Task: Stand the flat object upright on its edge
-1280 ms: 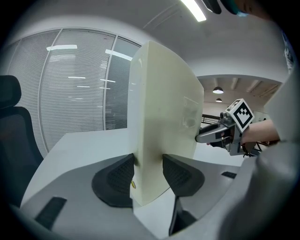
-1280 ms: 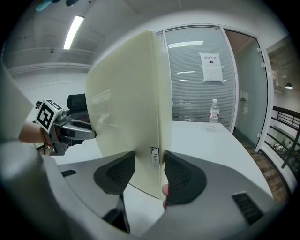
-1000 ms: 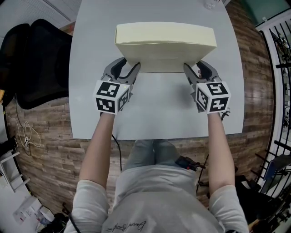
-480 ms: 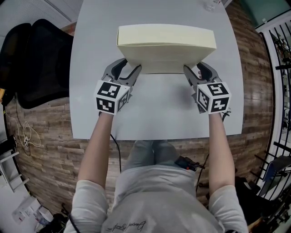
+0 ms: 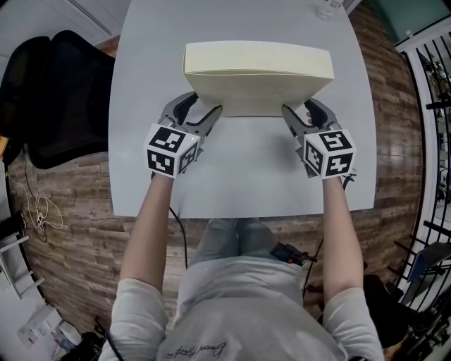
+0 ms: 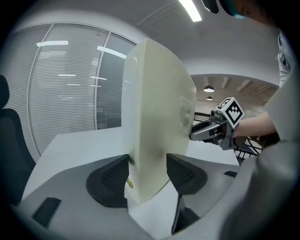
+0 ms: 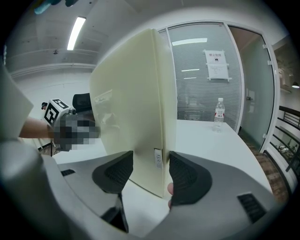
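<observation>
Since the grey table [image 5: 246, 166] fills the middle of the head view and is smooth, it makes a good floor for this job. At the far left sits a black chair [image 5: 56, 92], well away from the work. The flat box [image 5: 257, 70], pale cream, is in the upper middle of the view, standing tall on its long edge on the table. The left gripper [image 5: 204, 106] is at its lower left corner and the right gripper [image 5: 299, 111] is at its lower right corner. Both sets of jaws have just been opening. They are let go, with the ends of the box between the pads but not squeezed. A small water bottle [image 5: 328, 8] stands at the top edge, far from it all.

I think the step in hand is letting go. To do it well, pull both grippers straight back toward the bottom of the view, slowly and together. Do not bump the corners. One nudge could tip the box flat. Watch that it does not wobble.
</observation>
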